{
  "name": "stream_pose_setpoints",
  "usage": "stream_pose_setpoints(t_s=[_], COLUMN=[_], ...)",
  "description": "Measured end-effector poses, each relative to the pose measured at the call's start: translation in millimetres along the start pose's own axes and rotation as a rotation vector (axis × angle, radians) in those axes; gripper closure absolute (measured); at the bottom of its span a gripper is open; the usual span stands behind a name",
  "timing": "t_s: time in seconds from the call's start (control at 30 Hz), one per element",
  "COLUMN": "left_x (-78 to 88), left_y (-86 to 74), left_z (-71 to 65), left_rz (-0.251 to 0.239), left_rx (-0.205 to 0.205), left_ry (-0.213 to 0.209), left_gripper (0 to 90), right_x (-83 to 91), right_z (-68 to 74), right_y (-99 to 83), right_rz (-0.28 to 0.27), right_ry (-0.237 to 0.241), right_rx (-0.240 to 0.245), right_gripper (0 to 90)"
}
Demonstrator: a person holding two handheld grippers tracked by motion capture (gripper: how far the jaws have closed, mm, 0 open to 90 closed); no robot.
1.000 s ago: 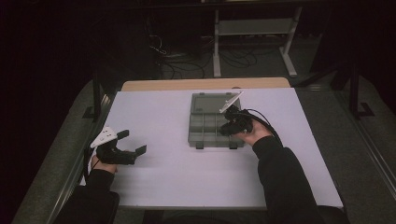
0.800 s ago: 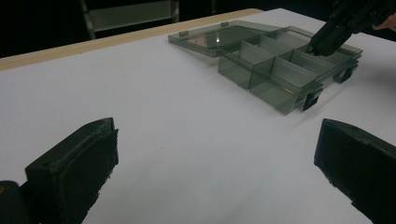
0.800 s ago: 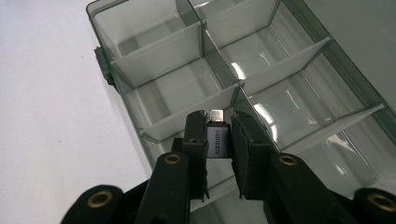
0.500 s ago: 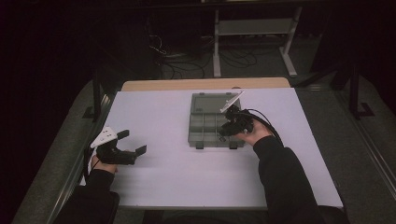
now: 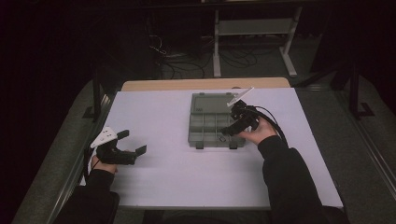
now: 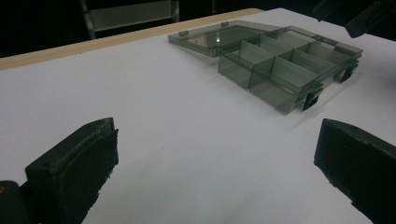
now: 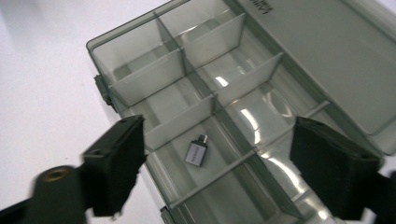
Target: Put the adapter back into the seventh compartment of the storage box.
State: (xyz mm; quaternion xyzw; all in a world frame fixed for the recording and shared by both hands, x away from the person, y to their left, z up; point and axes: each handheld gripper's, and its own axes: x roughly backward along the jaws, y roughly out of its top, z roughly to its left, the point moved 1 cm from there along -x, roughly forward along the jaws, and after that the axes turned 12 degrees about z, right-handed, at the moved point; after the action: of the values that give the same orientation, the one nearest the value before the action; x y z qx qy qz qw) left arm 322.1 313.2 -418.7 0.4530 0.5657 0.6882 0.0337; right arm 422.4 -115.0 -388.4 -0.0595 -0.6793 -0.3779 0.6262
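Inside, compartment box (image 7: 196, 70) holds 1 small adapter (image 7: 196, 153).

Dark room, white-topped table (image 5: 187, 182)

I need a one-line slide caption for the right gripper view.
Right gripper, jaws just opened, above a small grey adapter lying in a compartment of the open organizer box.

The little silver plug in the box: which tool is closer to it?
Right. The right tool hangs open just above the little silver plug in the compartment box. The left tool rests far off near the table's edge.
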Motion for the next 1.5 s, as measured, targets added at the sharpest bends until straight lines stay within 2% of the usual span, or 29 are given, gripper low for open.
stream_pose_setpoints(t_s=[0.13, 0.3, 0.43, 0.5, 0.63, 1.5], left_x=[0.0, -0.1, -0.1, -0.3, -0.4, -0.3], left_y=[0.0, 0.0, 0.0, 0.0, -0.1, -0.2], left_z=[-0.1, 0.0, -0.1, -0.1, 0.0, 0.1], left_rz=[0.001, 0.001, 0.001, 0.001, 0.001, 0.002], left_rx=[-0.001, 0.0, 0.001, 0.002, 0.003, 0.006], left_ry=[0.0, 0.001, 0.001, 0.002, 0.001, 0.003], left_gripper=[0.0, 0.0, 0.0, 0.0, 0.0, 0.0], right_x=[6.7, 18.3, 21.6, 26.4, 31.0, 35.7], right_z=[-0.8, -3.5, -3.6, -4.7, -6.6, -2.3], right_y=[-3.2, -9.3, -11.4, -16.1, -23.4, -64.1], right_rz=[-0.026, -0.071, -0.081, -0.113, -0.137, -0.162], right_ry=[-0.008, -0.023, -0.029, -0.031, -0.033, -0.047], right_rx=[-0.006, -0.031, -0.038, -0.052, -0.065, -0.088], right_gripper=[12.8, 2.6, 0.8, 0.0, 0.0, 0.0])
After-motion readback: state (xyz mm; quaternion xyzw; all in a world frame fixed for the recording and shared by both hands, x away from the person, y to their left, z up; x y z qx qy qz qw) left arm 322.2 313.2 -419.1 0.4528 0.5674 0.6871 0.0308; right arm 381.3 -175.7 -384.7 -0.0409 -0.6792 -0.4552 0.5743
